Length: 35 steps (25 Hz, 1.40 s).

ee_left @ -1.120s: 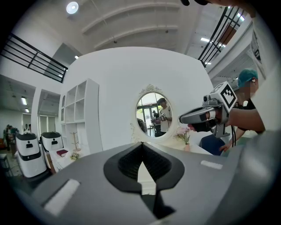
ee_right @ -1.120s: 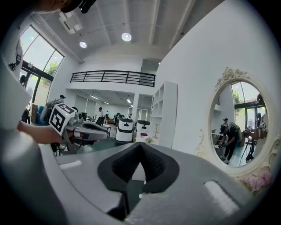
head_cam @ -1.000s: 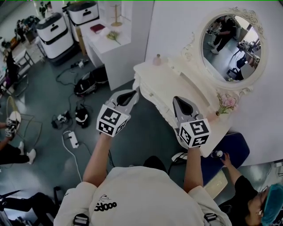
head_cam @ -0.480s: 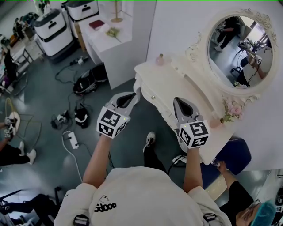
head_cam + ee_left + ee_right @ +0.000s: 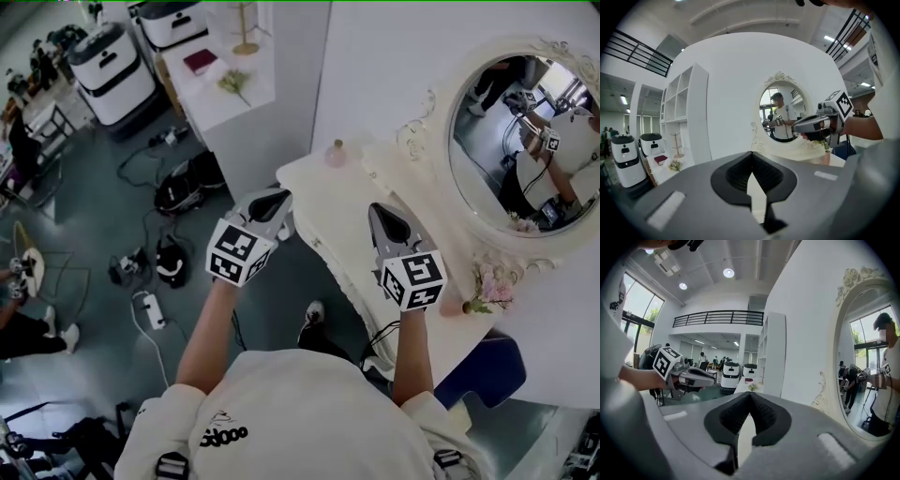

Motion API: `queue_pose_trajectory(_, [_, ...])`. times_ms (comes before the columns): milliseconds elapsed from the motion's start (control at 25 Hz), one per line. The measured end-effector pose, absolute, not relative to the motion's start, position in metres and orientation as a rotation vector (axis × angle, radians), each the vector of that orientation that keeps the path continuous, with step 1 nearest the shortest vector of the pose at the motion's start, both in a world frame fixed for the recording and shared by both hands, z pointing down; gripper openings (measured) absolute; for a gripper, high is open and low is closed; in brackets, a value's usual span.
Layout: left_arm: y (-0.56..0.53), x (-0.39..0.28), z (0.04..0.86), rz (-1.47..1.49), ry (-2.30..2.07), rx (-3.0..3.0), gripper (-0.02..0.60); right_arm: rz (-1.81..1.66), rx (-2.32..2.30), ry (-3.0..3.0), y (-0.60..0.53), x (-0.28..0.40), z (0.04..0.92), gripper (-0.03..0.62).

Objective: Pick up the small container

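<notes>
Barely started, judging by how things lie. Finds the small container (image 5: 336,153), pink and upright, on the far left corner of the dressing table (image 5: 342,192), close to the wall behind and touched by nothing. Shows the left gripper (image 5: 279,195) just off the table's front left edge, tongs pressed together tip to tip with nothing between them. Shows the right gripper (image 5: 380,208) over the middle of the table top, tongs likewise shut and empty. Places both on the near side of the container, apart from it, pointing roughly toward the back of the table.

Nothing reached, nothing gripped, nothing lifted so far. Leaves the whole pick to do:
- Carry one gripper across to the table's far left corner.
- Spread its tongs and bring them around the container's body.
- Close and raise it clear of the table top.

Probably suits the left gripper, already on that side of the table. Calls for some care, since the container is so close to the table's edge and could be knocked off by a careless nudge.

Also worth telling apart from the target: a pink vase with flowers (image 5: 453,303) at the table's right end, well away from both grippers' tips.
</notes>
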<state>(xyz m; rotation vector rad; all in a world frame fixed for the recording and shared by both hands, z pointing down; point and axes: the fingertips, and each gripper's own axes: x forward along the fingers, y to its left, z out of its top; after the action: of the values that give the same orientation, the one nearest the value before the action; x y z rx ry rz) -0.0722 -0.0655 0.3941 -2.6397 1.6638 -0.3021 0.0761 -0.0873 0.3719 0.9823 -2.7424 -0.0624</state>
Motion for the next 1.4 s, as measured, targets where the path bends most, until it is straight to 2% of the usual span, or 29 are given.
queue_pose_trajectory(400, [-0.176,-0.066,0.383,-0.298,1.738,-2.625,0.017,-0.048,0.915,-2.77,-0.193,0.079,0.362,0.002])
queue_pose_trajectory(800, [-0.251,-0.059,0.41,-0.337,1.782,-2.669,0.02,0.016,0.899,-2.748,-0.253,0.085,0.382,0.002])
queue_pose_trajectory(1040, [-0.291,-0.055,0.439,-0.373,1.715,-2.746,0.051,0.046,0.968,-2.704,-0.279,0.086,0.397,0.002])
queue_pose_trajectory(1400, [-0.369,-0.06,0.483,-0.46,1.48,-2.916,0.13,0.121,1.202,-2.574,-0.322,0.077,0.421,0.002])
